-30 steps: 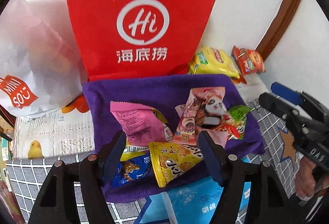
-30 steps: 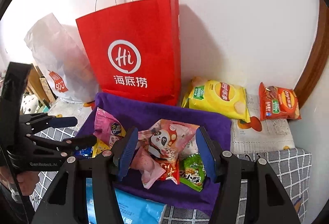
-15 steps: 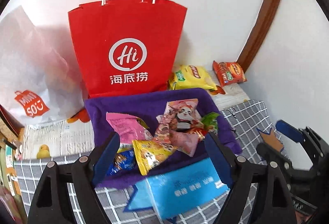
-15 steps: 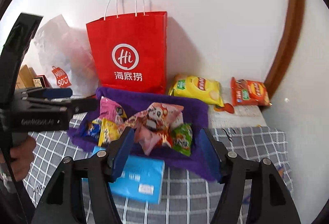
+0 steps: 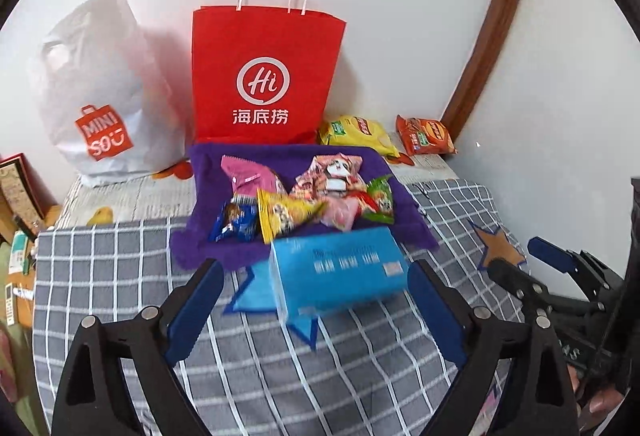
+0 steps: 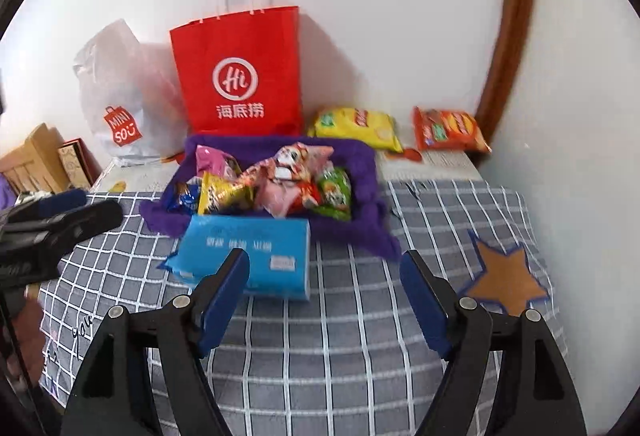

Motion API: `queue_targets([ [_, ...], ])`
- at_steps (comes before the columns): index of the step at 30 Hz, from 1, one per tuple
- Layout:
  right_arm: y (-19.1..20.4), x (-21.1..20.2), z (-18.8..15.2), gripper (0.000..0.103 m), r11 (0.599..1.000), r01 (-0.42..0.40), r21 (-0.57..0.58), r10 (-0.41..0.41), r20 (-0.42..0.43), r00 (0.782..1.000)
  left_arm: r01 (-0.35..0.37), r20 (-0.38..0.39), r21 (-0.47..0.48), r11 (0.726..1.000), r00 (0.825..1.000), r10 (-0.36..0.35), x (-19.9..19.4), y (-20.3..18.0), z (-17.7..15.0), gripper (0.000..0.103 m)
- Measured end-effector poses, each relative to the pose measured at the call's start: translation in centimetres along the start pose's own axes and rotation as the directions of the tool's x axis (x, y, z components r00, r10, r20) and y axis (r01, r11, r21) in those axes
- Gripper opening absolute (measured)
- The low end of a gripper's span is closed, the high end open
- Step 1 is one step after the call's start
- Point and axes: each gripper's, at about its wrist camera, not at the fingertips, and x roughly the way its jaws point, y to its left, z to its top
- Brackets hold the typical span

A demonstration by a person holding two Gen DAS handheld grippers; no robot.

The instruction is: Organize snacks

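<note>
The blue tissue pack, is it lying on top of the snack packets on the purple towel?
No, the blue tissue pack lies on the checked cloth in front of the purple towel.

Each fisheye camera sits behind its own claw and looks forward and downward along the fingers toward the wall. The left view is offset left; the right claw (image 5: pixel 560 268) appears at its right edge. The right view is offset right; the left claw (image 6: pixel 60 216) appears at its left edge. Both share the red bag (image 5: pixel 264 76) (image 6: pixel 240 76), purple cloth (image 5: pixel 208 164) (image 6: pixel 364 164) and blue pack (image 5: pixel 340 272) (image 6: pixel 244 244), at medium range.
</note>
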Motion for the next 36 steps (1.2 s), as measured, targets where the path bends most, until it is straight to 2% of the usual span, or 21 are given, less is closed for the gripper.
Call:
queue_targets([
  [3, -0.1, -1.3, -1.4, 0.078, 1.0, -0.001, 0.015, 0.001, 0.004, 1.0, 0.003, 0.009, 0.012, 1.0, 1.0, -0.003, -1.5, -1.1, -1.7, 0.096],
  [6, 0.0, -2.9, -2.6, 0.086, 1.0, 0.03, -0.002, -0.03, 0.027, 0.999, -0.021, 0.035, 0.026, 0.999, 0.999, 0.02, -3.1, -2.1, -3.1, 0.097],
  [8, 0.0, -4.2, -3.5, 0.087, 0.999, 0.04, -0.02, -0.039, 0.052, 0.998, -0.028, 0.053, 0.031, 0.999, 0.998, 0.026, -4.1, -2.8, -3.9, 0.098],
  [16, -1.8, -8.5, -5.5, 0.094, 0.997, -0.044, 0.056, 0.038, 0.094, 0.995, -0.07, 0.119, 0.061, 0.996, 0.991, 0.062, -7.6, -5.6, -6.1, 0.101],
  [21, -2.2, -10.1, -6.3, 0.095, 0.998, -0.029, 0.055, 0.023, 0.111, 0.994, -0.099, 0.133, 0.058, 0.993, 0.987, 0.091, -8.5, -6.4, -6.9, 0.101],
  [26, -2.7, -11.4, -6.8, 0.095, 0.998, -0.035, 0.054, 0.028, 0.122, 0.992, -0.108, 0.146, 0.036, 0.993, 0.984, 0.102, -9.3, -6.6, -7.5, 0.101],
  [36, -3.2, -12.2, -7.0, 0.095, 0.998, 0.011, 0.058, -0.019, 0.14, 0.99, -0.114, 0.161, 0.016, 0.993, 0.981, 0.11, -10.4, -6.5, -7.6, 0.101],
])
